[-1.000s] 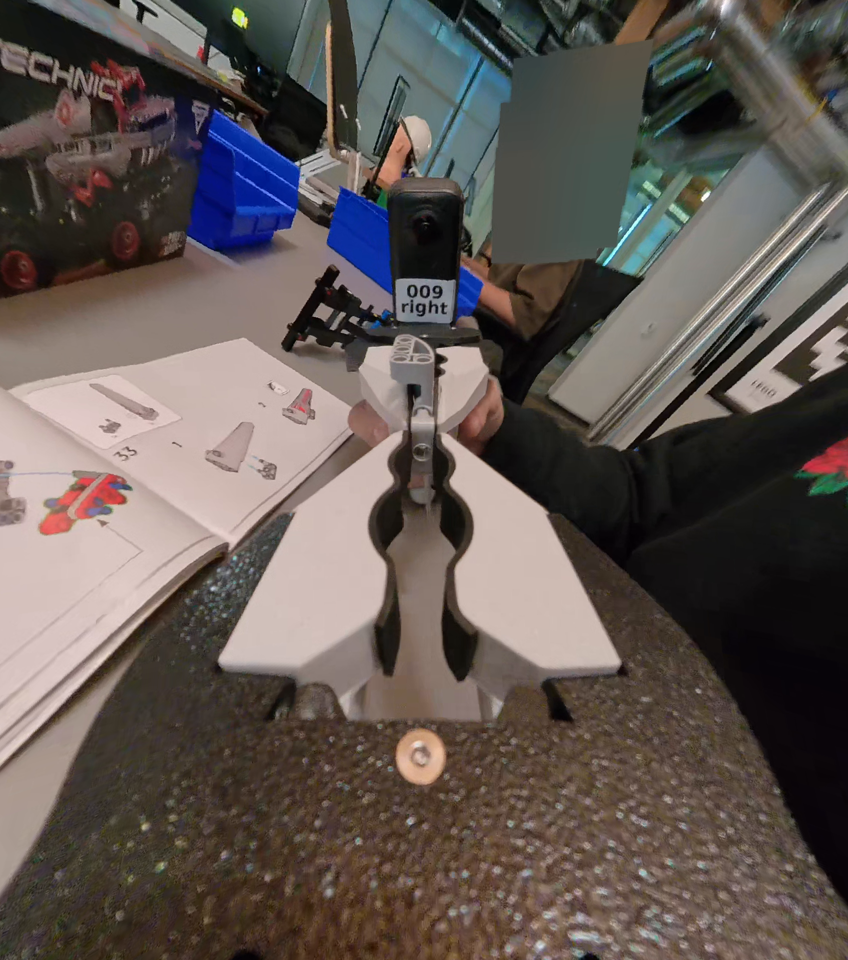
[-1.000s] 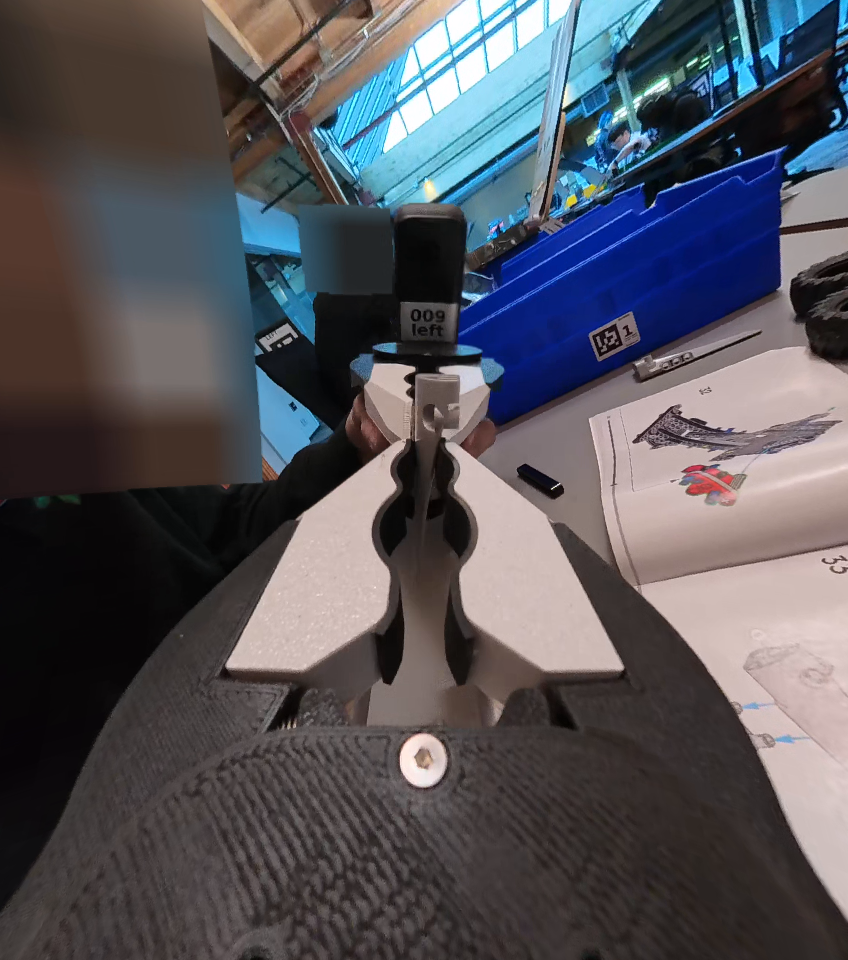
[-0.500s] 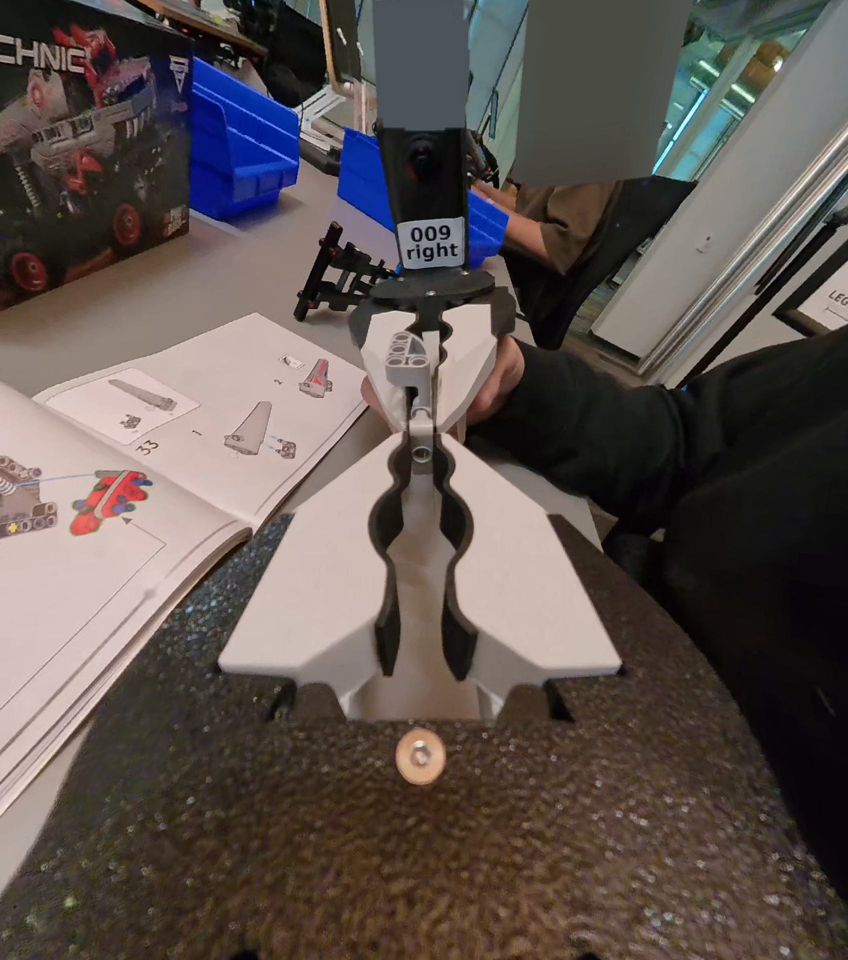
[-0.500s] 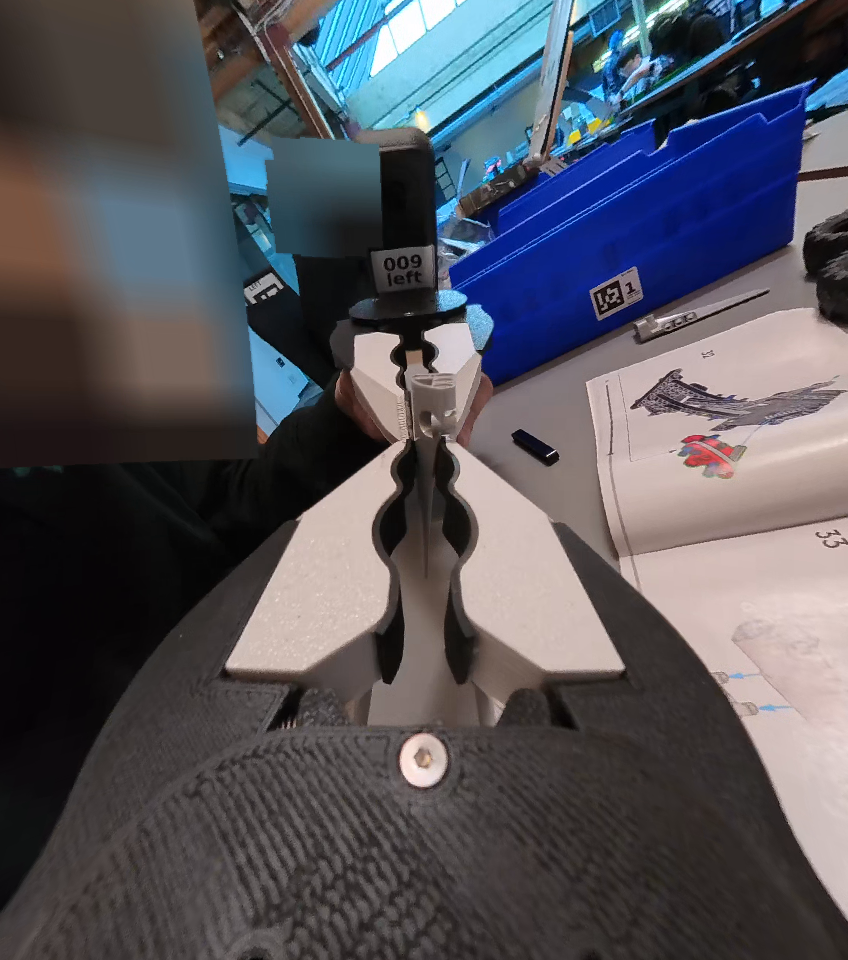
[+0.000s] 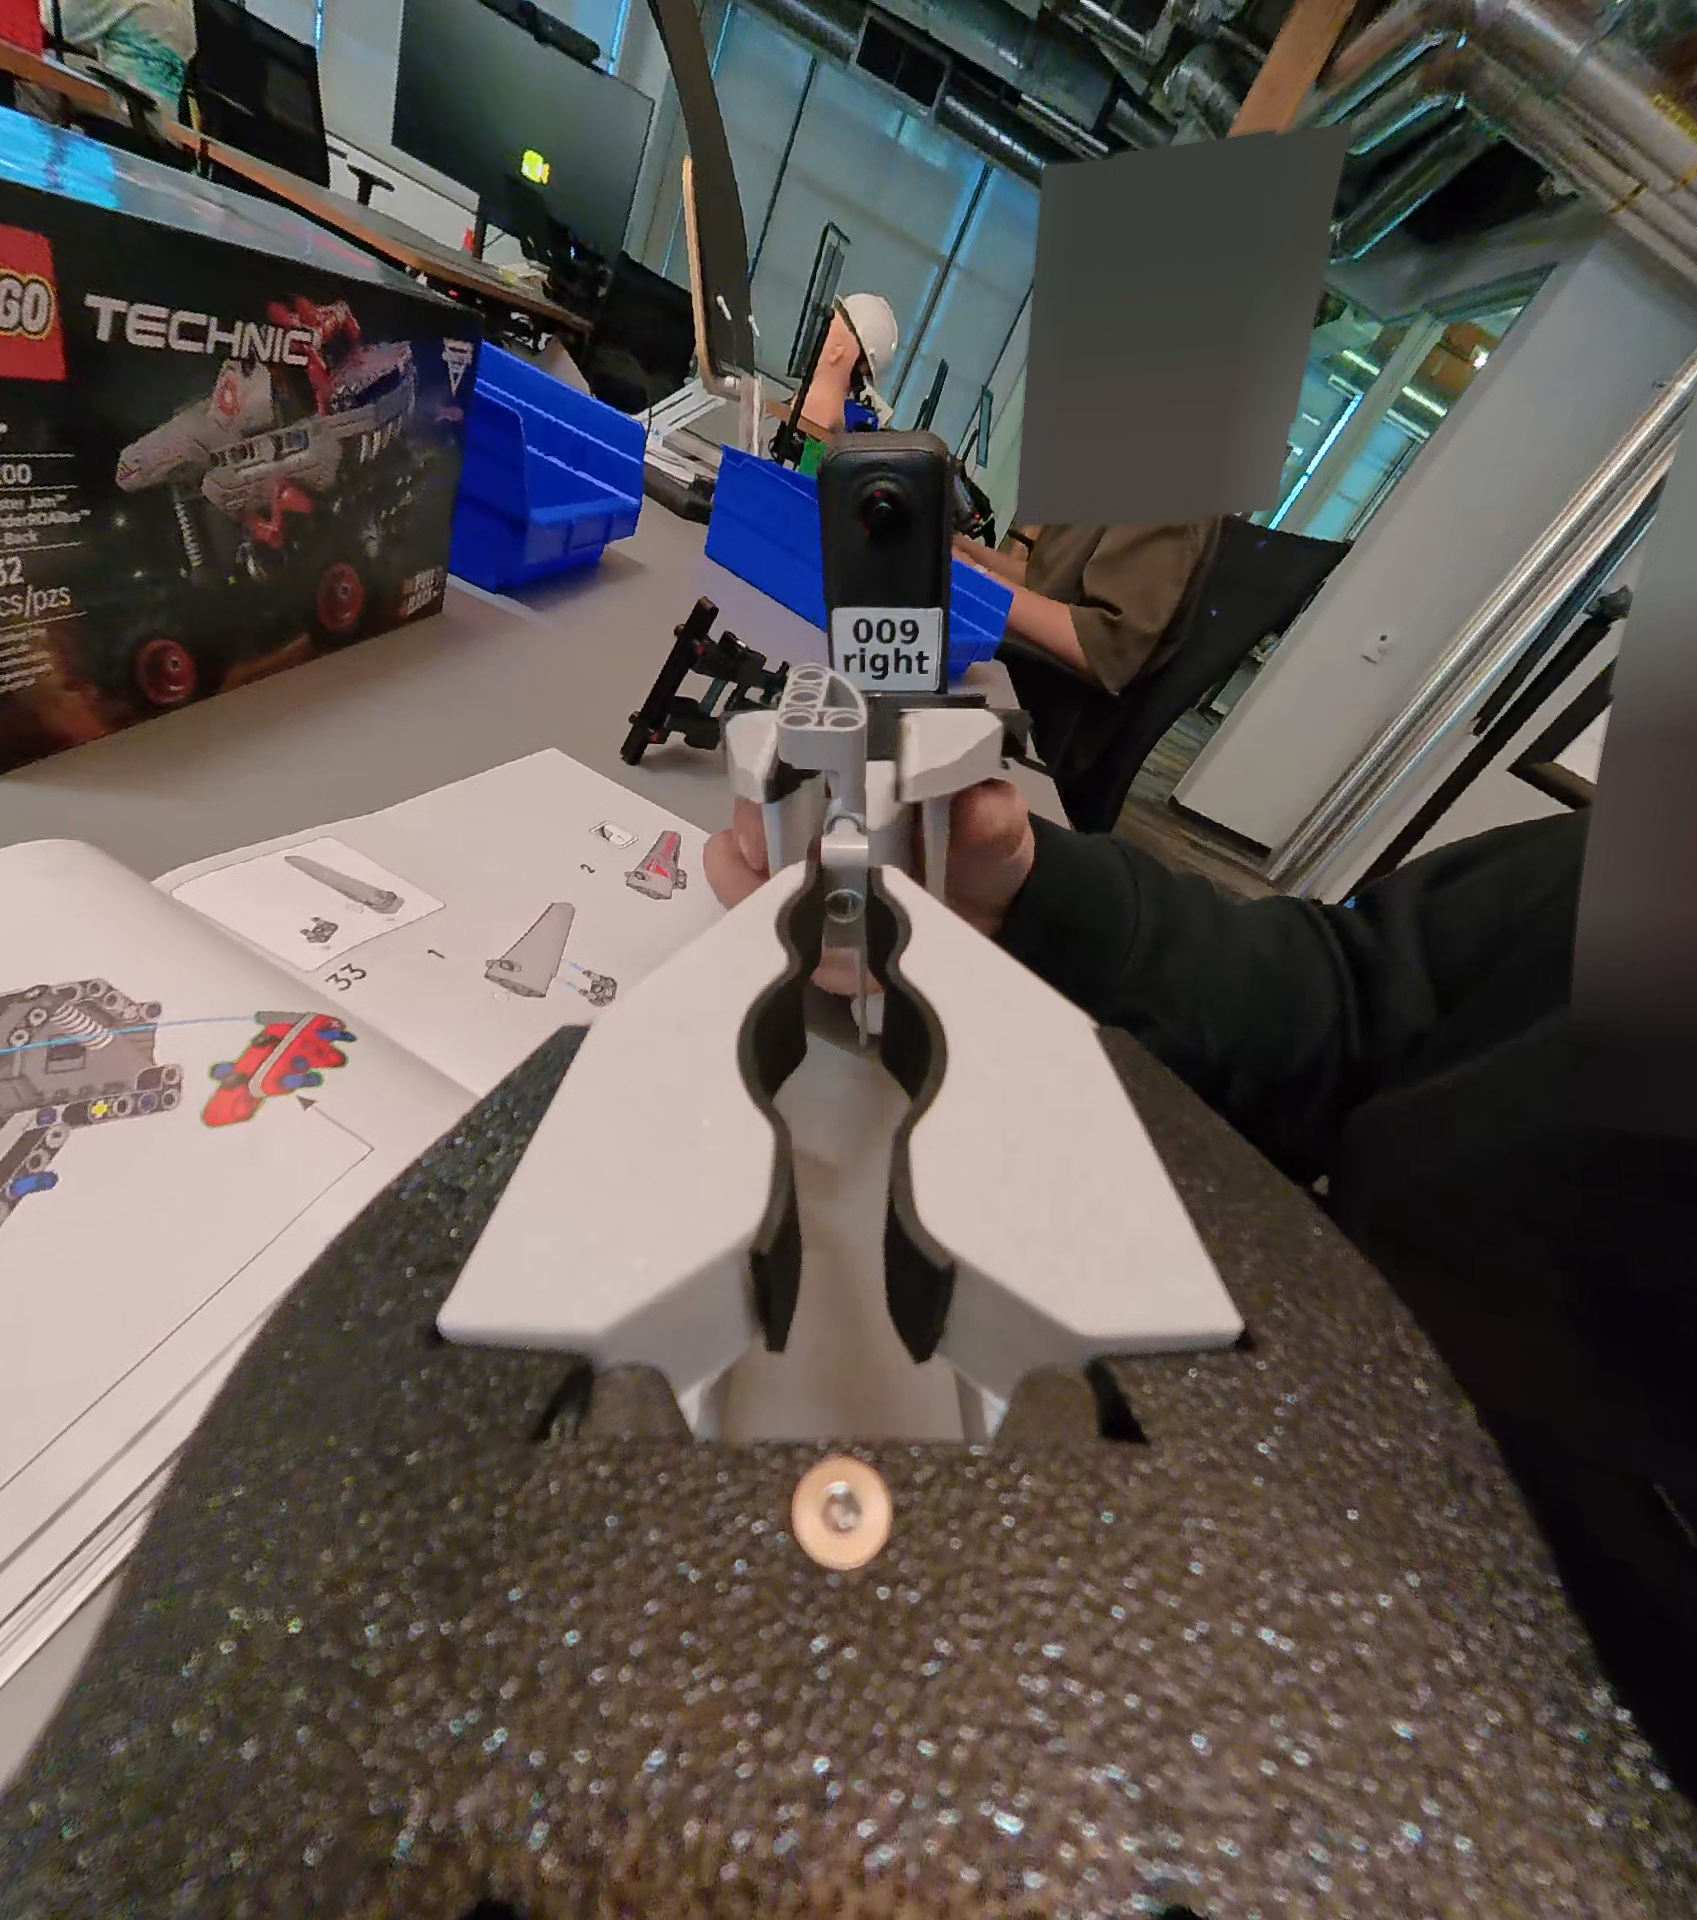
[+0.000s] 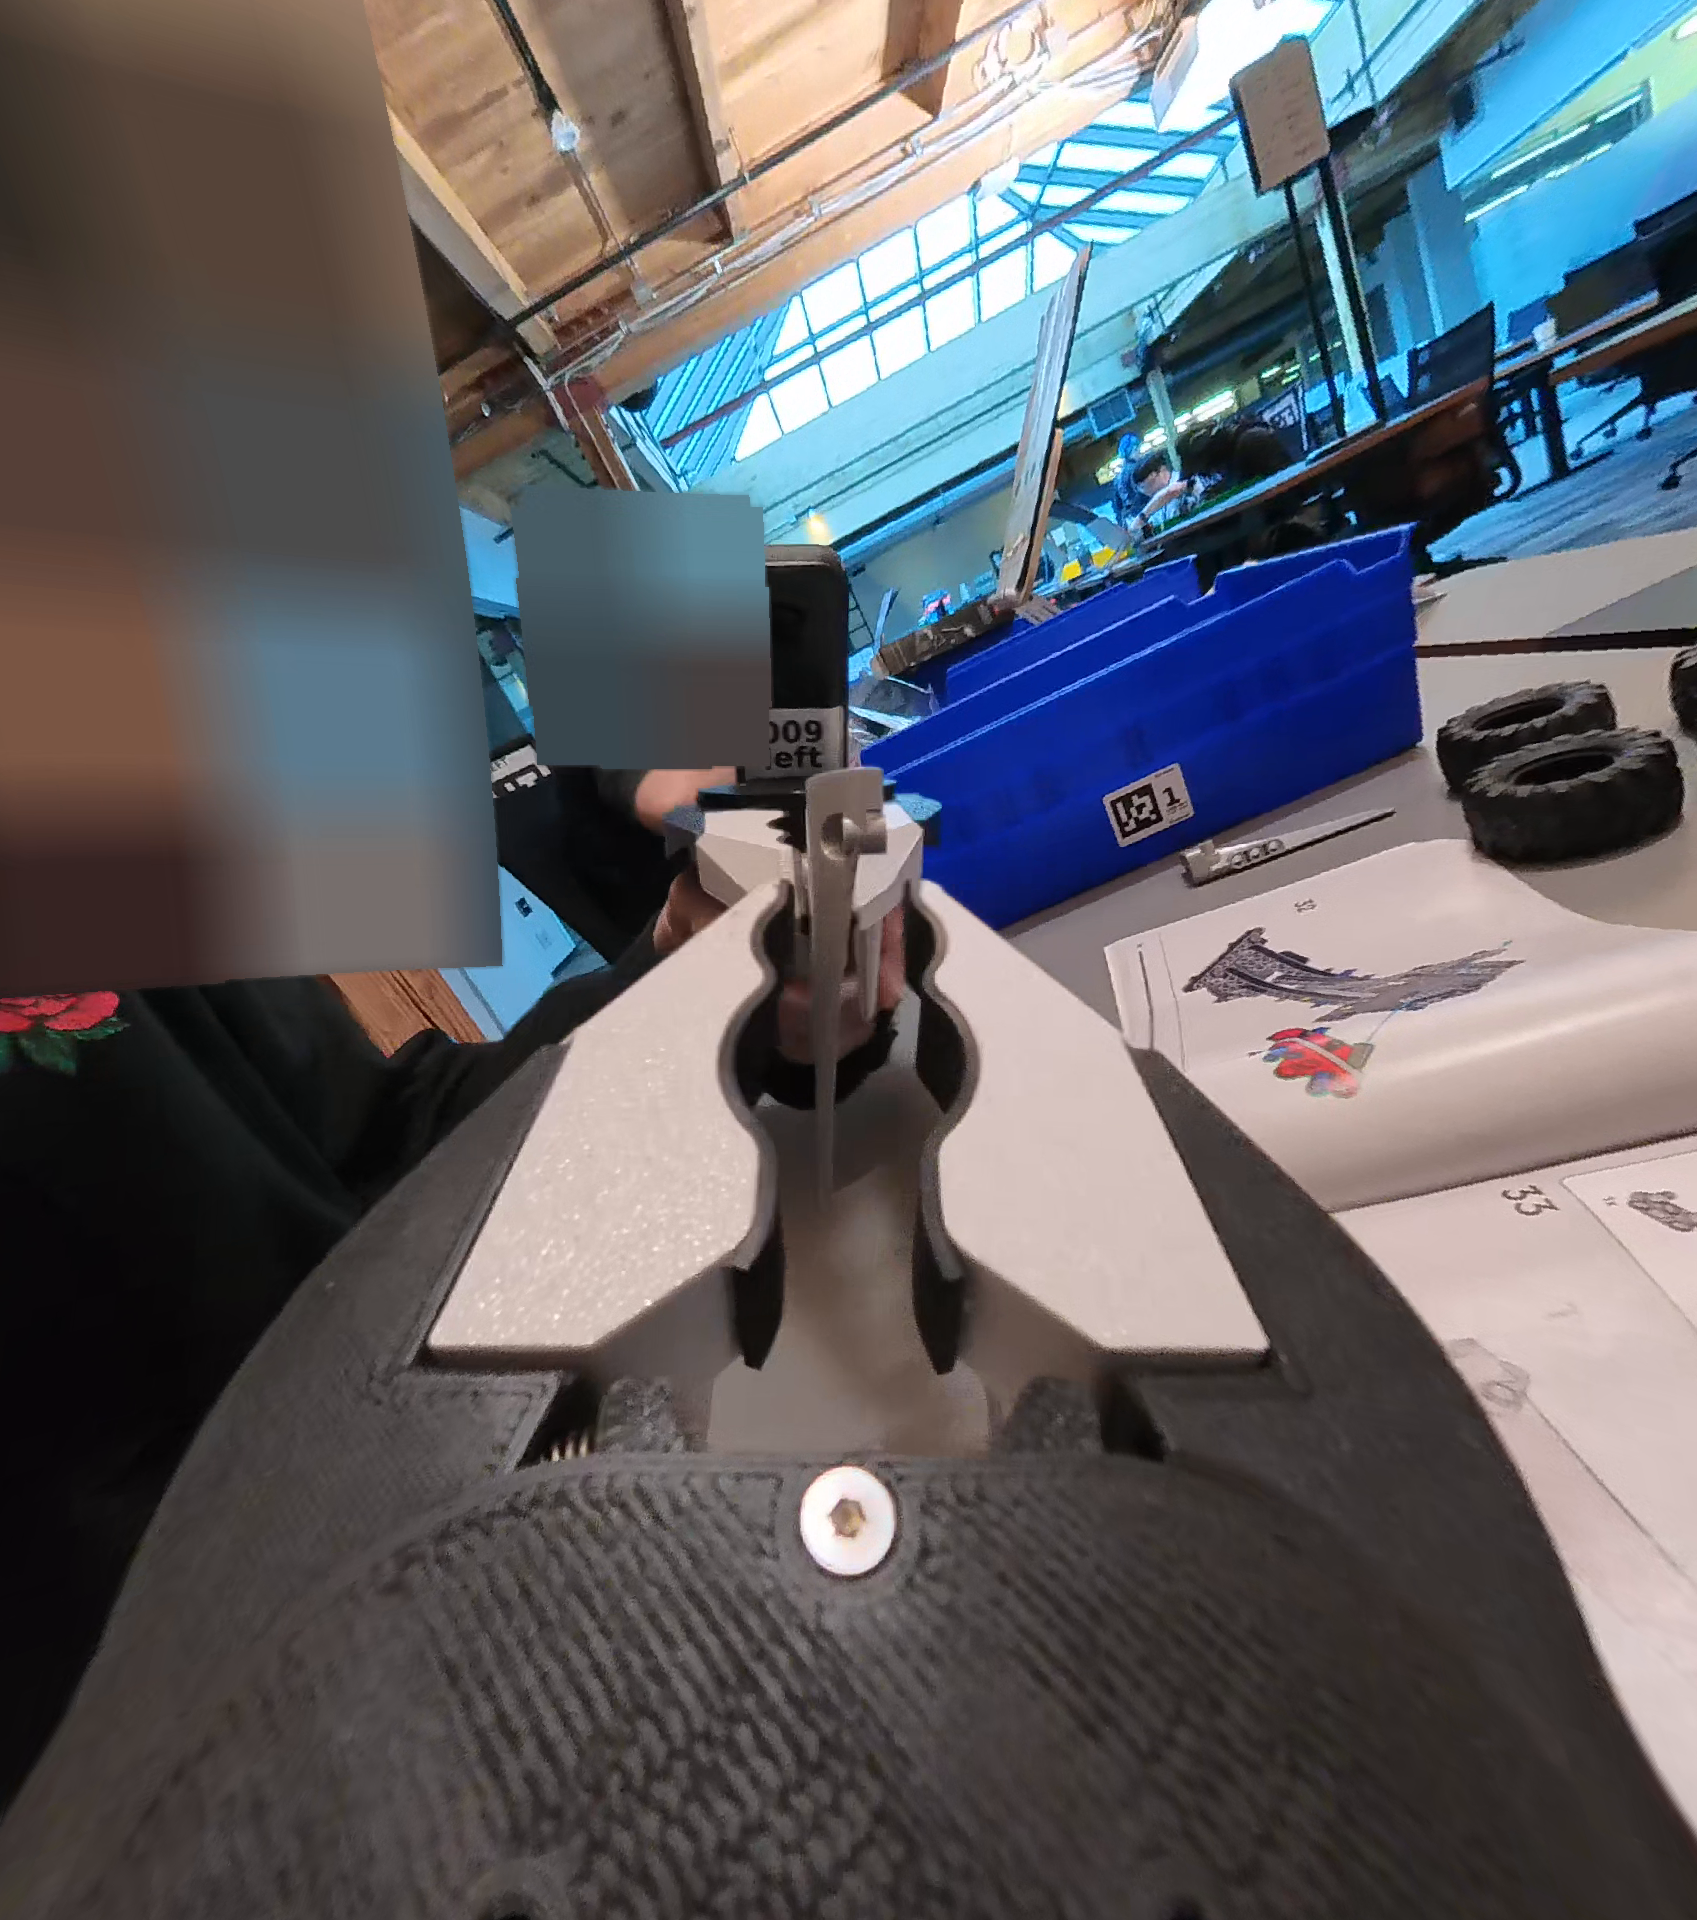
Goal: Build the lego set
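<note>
Held grey panel (image 5: 823, 719) clamped between fingers of left gripper (image 5: 844, 906), long axis aimed straight into facing right gripper (image 6: 844, 909), fingers there spread apart either side.

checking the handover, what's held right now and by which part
Left gripper pinches the grey lego piece at the end nearest it; right gripper is open, gripping nothing.

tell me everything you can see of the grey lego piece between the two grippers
The grey lego piece is light grey plastic. It has a broad rounded end with round holes and a narrower section with a single hole. Edge-on in the right wrist view, it thins to a point. It is held in the air. The left gripper is shut on the narrower section, and the right gripper stands open around the broad end.
</note>
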